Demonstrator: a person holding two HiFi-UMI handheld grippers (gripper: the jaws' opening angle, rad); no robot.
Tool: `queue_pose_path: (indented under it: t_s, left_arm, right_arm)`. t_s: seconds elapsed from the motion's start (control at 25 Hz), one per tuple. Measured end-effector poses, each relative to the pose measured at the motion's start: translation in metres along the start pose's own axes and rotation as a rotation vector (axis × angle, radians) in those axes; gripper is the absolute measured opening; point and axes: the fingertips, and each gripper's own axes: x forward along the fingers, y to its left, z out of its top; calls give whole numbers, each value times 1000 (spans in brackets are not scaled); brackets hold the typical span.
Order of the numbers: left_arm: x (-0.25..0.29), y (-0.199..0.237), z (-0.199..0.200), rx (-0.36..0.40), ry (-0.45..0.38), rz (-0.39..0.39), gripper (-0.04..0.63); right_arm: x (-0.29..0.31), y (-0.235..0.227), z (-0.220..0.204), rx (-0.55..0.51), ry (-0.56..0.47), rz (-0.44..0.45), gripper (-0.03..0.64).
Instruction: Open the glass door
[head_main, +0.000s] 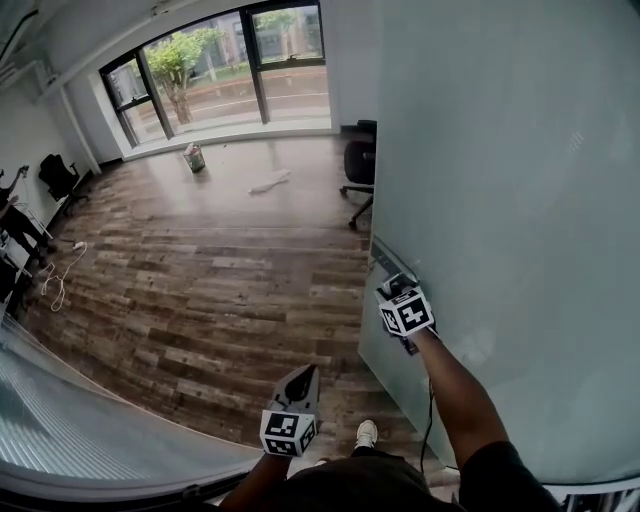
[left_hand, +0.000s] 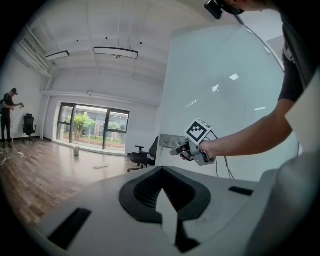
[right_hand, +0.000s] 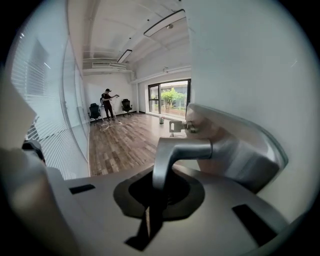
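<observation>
A plank floor (head_main: 200, 290) stretches beyond the frosted glass door (head_main: 500, 180), which stands ajar at the right. The right gripper (head_main: 395, 290) has its jaws clamped tight on the door's lever handle (right_hand: 175, 150), evidently to swing it. The left gripper (head_main: 303, 380) hangs clear, jaws together and empty.

Daylight pours in through the windows (head_main: 215, 70) at the far end. It is bright enough to wash out the view beyond them and lays a pale sheen on the wooden floor (head_main: 230, 260) nearest them. The room is evenly lit, with weak, soft shadows. The glass door (head_main: 510, 200) reads as a flat, milky grey-green, with small white glints from the ceiling lights (left_hand: 116, 51). All three views bow straight lines outward, and both gripper views fall to black at the corners. Close to the lens, the left gripper (left_hand: 167, 210), the right gripper (right_hand: 150, 220) and the door handle (right_hand: 175, 150) are soft and out of focus.
</observation>
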Motion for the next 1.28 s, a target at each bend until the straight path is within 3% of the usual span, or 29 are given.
queue_pose_path:
  t_s: [0.52,1.28]
  left_arm:
    - [73,5,2,-41,-14,74,3]
    - [166,-11,-7,-35,21,13,3]
  right_arm:
    - [-7,-151,-12,110,44,-149,14]
    - [-33,-325,-44,246,65,-320,14]
